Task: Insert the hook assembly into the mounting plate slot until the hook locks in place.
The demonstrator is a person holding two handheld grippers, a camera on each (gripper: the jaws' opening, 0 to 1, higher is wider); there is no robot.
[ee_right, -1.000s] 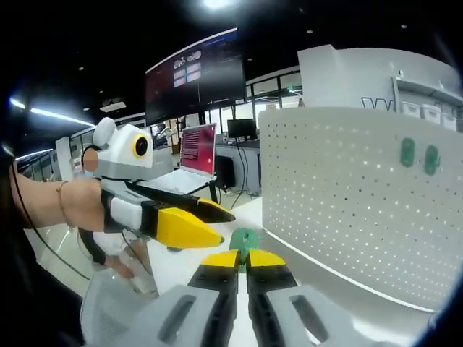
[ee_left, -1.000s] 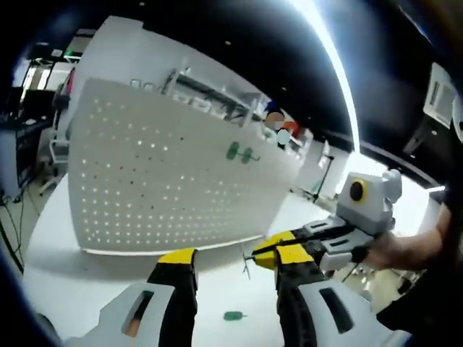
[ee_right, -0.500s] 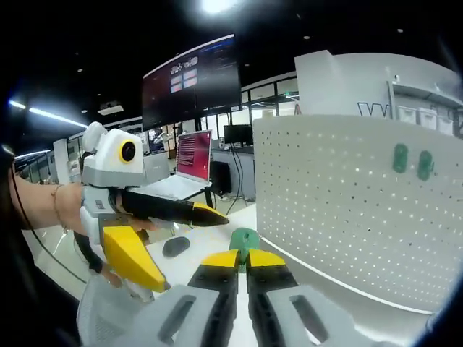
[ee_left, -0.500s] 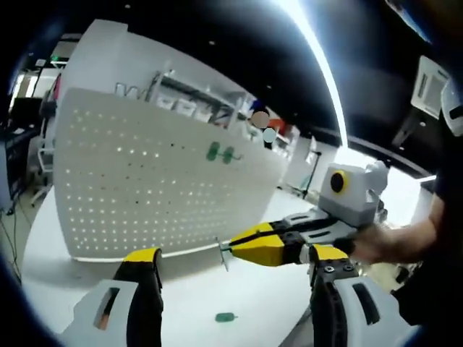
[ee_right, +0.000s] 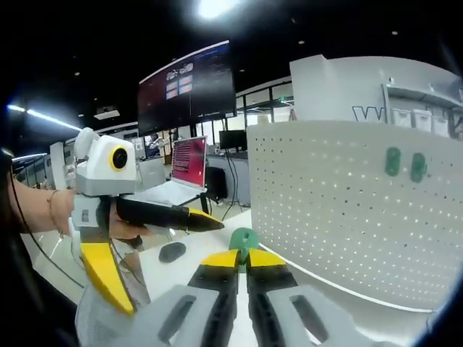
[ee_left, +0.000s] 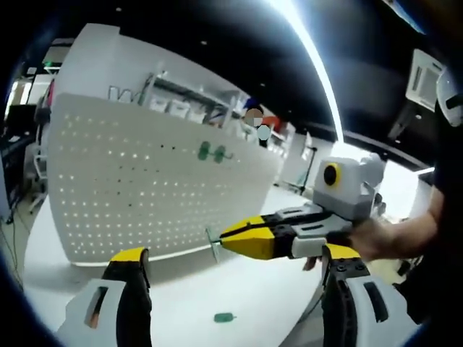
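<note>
The white pegboard mounting plate [ee_left: 137, 195] [ee_right: 347, 210] stands upright on the table, with two green hook bases [ee_left: 210, 152] [ee_right: 404, 163] fixed high on it. My right gripper [ee_right: 241, 259] [ee_left: 226, 237] is shut on a green-based metal hook [ee_right: 244, 238] [ee_left: 213, 244], held in the air a short way in front of the board's lower part. My left gripper [ee_left: 235, 267] [ee_right: 173, 264] is wide open with nothing between its fingers, just beside the right one. A small green piece [ee_left: 223, 316] lies on the table below.
The white table [ee_left: 188, 289] runs under the board. Behind the left gripper stand a laptop [ee_right: 189, 160], a dark mouse [ee_right: 172, 251] and a large wall screen [ee_right: 184, 81]. A hand [ee_left: 372, 242] holds the right gripper. Shelving shows behind the board.
My left gripper's jaws have spread from half open to wide open. The right gripper with the hook has drifted left in the left gripper view, nearer the board.
</note>
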